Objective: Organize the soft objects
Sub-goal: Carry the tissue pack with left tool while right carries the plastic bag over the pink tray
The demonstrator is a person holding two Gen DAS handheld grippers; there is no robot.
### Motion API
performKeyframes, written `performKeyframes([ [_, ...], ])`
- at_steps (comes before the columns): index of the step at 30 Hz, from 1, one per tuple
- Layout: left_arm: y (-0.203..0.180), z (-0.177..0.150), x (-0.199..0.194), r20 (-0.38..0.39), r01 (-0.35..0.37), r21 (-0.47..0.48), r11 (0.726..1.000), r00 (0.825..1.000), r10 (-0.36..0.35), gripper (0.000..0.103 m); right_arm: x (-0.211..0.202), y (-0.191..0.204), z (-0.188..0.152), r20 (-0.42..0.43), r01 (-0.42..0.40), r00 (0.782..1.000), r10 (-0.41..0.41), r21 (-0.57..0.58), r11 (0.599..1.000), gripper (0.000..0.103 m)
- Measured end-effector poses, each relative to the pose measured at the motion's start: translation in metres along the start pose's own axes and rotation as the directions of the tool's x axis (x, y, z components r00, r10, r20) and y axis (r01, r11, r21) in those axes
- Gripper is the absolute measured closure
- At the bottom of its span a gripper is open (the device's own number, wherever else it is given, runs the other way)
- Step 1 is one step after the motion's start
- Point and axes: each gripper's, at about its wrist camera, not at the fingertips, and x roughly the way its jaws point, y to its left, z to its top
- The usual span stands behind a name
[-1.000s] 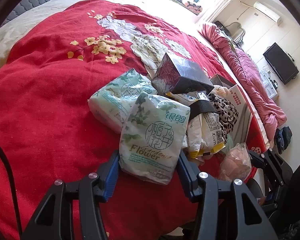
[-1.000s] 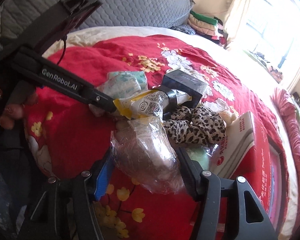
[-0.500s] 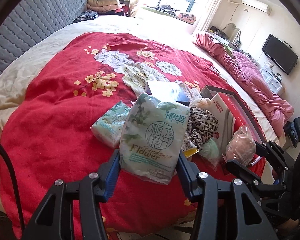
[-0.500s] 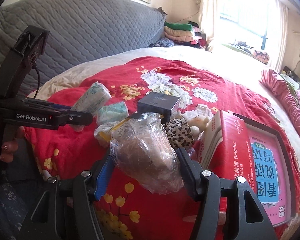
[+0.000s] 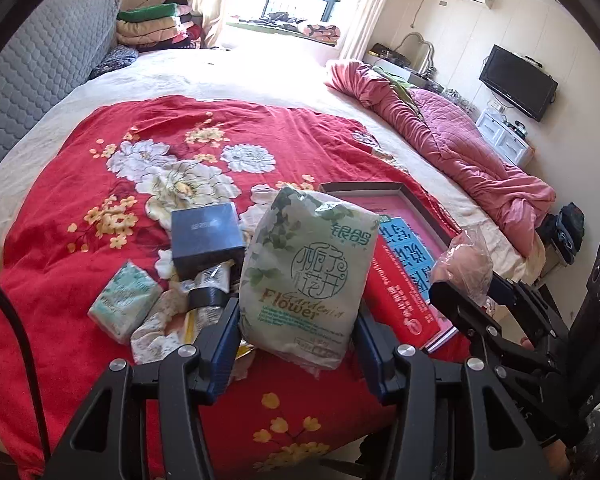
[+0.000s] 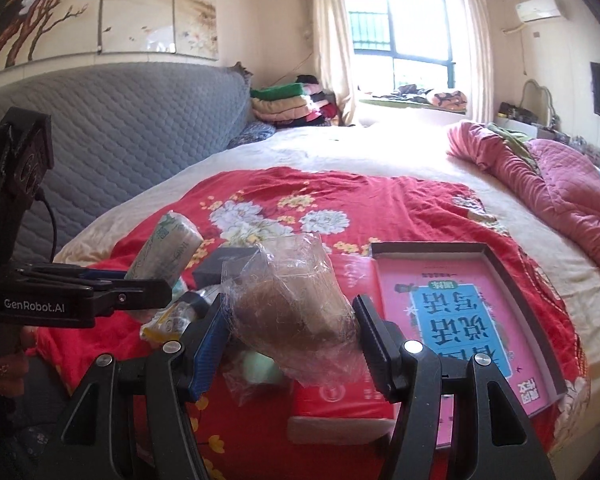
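Observation:
My left gripper (image 5: 296,332) is shut on a green-and-white tissue pack (image 5: 306,272) marked "Flower", held above the red floral blanket (image 5: 60,248). My right gripper (image 6: 290,334) is shut on a clear plastic bag with a brownish soft thing inside (image 6: 296,312), held above the pile. That bag also shows in the left wrist view (image 5: 466,266), and the tissue pack in the right wrist view (image 6: 168,248). On the blanket lie a second small tissue pack (image 5: 124,306), a dark box (image 5: 206,234), a floral cloth (image 5: 160,326) and wrapped packets (image 5: 212,284).
An open red box with a pink-and-blue printed sheet (image 6: 456,320) and a red book-like box (image 6: 340,404) lie to the right of the pile. A pink quilt (image 5: 452,140) is bunched along the bed's far right. A grey padded headboard (image 6: 100,140) stands at left.
Both grippers have risen and pulled back from the pile, each carrying its load. The view now takes in the whole bed and room.

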Motion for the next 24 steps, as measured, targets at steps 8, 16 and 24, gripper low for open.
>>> performKeyframes([
  [8,-0.067,0.023,0.022,-0.027,0.054,0.065,0.996,0.998,-0.052,0.05,-0.02,-0.065,0.001,0.014,0.145,0.989,-0.148,0.138,0.98,0.04],
  [16,-0.119,0.03,0.049,-0.07,0.078,0.142,0.987,0.995,-0.068,0.05,-0.032,-0.125,-0.006,-0.017,0.293,0.955,-0.296,0.215,0.932,0.04],
  [24,-0.159,0.027,0.087,-0.162,0.095,0.205,0.974,0.985,-0.062,0.05,-0.036,-0.163,-0.018,-0.061,0.363,0.931,-0.36,0.256,0.896,0.04],
])
